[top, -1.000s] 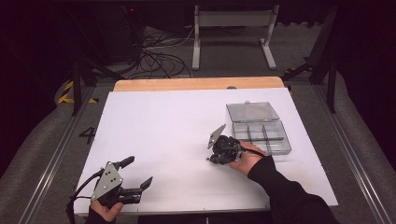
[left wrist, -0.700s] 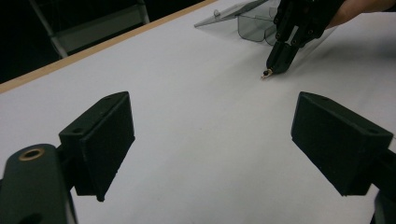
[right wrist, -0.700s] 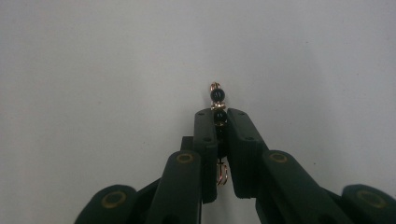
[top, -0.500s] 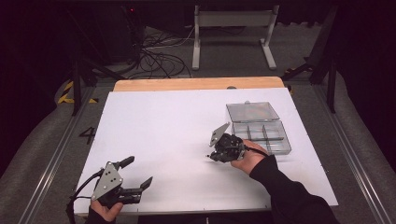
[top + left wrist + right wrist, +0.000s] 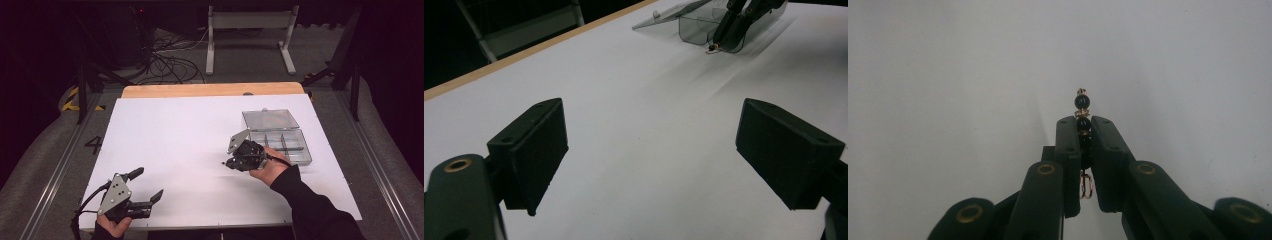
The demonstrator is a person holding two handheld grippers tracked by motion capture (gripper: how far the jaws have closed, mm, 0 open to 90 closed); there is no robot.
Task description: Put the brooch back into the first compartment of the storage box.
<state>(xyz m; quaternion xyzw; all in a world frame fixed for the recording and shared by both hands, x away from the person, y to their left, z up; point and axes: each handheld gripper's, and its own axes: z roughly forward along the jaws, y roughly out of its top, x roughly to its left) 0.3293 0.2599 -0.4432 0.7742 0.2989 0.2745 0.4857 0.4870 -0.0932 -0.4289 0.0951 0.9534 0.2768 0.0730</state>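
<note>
A small beaded piece with black beads and gold-coloured links (image 5: 1082,117) sat pinched between the closed jaws of the right gripper (image 5: 1081,125), its top bead poking out past the tips and a small ring hanging below, as the person's right hand (image 5: 267,170) held it just above the white worktop (image 5: 190,135). In the high view, the right gripper (image 5: 231,162) hovered just to the 9 o'clock side of a clear compartment box (image 5: 280,142), whose lid (image 5: 269,119) lay folded back at the box's 12 o'clock edge. The left gripper (image 5: 146,186) rested near the worktop's 7 o'clock corner, well apart from the work, its jaws spread wide with nothing between them; from its own camera, the beaded piece (image 5: 713,47) hung tiny at the tips of the far gripper, in front of the box.

The step in hand appeared to be carrying the piece across to one of the box's compartments. Doing it well would likely have called for a steady grip, since so little of the piece was caught between the pads; a lift high enough to clear the box's near wall; and a release made low inside a compartment, so the beads did not bounce out or snag on a divider.
</note>
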